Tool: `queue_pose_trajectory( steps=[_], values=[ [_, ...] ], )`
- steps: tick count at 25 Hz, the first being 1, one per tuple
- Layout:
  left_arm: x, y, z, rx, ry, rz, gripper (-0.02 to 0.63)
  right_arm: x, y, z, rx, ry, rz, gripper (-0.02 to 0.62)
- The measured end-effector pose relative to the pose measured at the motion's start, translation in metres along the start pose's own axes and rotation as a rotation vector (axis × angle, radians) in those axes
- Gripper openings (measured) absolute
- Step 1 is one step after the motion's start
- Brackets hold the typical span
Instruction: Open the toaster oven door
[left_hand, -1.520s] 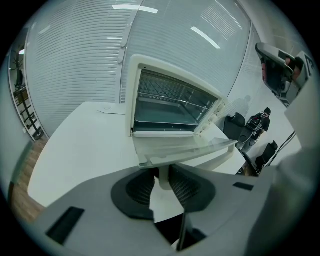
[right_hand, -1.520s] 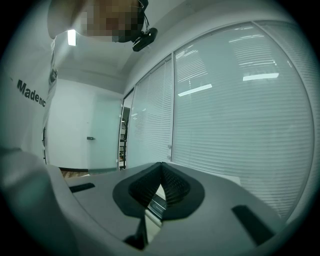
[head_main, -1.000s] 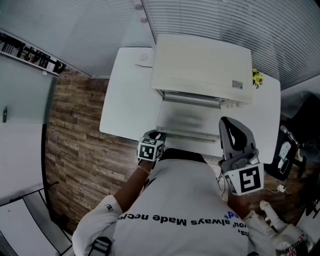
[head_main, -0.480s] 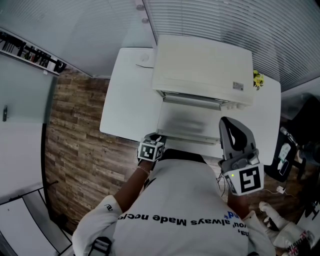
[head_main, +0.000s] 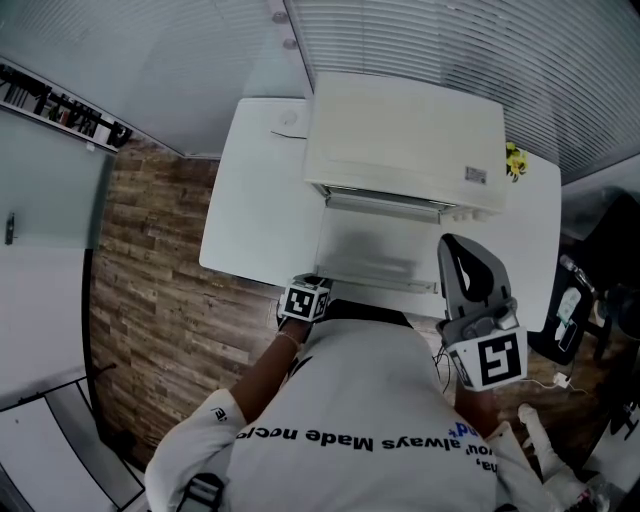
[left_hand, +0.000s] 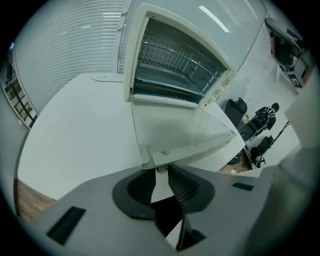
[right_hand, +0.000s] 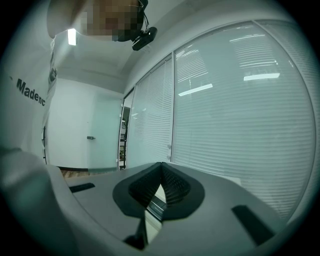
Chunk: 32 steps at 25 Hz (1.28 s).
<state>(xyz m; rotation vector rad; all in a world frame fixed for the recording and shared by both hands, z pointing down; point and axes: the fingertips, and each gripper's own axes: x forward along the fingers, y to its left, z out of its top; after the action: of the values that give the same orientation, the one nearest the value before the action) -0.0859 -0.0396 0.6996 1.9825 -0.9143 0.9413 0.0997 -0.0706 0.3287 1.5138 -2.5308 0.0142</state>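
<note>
Jaws of the left gripper (left_hand: 160, 173) have just been closing and now clamp the handle (left_hand: 170, 156) along the free edge of the toaster oven door (left_hand: 175, 125), with the handle's stub caught between the ribbed pads (left_hand: 183, 187). Door hangs swung down almost flat from its hinge at the base of the toaster oven (head_main: 405, 135), reaching out toward the person; the oven stands on the white tabletop (head_main: 255, 190) and its wire rack (left_hand: 172, 62) shows inside. Right gripper (right_hand: 160, 168): jaws clenched tip to tip with nothing between, held beside the door without touching it.
</note>
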Motion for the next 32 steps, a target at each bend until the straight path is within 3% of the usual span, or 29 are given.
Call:
queue_pose_trajectory(
  steps=[32],
  values=[
    [0.027,0.011,-0.028,-0.016,0.122,-0.012,0.075,0.007,-0.013,-0.002,0.006,0.007,-0.015,0.008]
  ],
)
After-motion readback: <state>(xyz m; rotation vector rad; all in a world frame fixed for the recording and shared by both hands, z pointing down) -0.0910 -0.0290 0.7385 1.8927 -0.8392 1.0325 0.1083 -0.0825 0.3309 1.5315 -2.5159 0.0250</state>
